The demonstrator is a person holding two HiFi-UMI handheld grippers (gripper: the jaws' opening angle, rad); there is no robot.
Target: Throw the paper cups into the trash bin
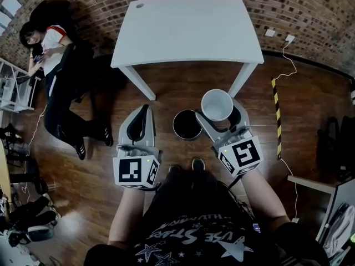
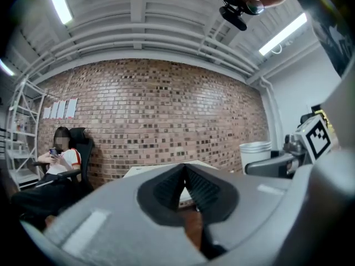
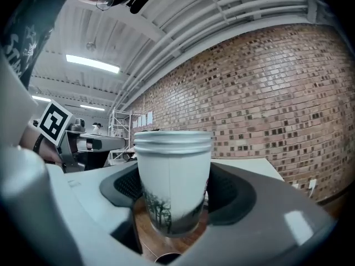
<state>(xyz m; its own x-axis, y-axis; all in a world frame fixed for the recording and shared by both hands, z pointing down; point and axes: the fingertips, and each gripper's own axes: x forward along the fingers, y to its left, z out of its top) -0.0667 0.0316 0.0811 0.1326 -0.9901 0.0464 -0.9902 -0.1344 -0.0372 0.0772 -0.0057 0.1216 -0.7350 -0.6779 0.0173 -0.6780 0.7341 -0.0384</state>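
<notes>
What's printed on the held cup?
Dark trees on white cup, clearest in right gripper view.

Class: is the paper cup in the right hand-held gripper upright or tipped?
Upright. The paper cup stands rim-up in the right hand-held gripper; the head view shows its open mouth.

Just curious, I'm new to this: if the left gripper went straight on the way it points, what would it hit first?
The left gripper would probably meet the white table first, near its front edge; depth is hard to judge.
</notes>
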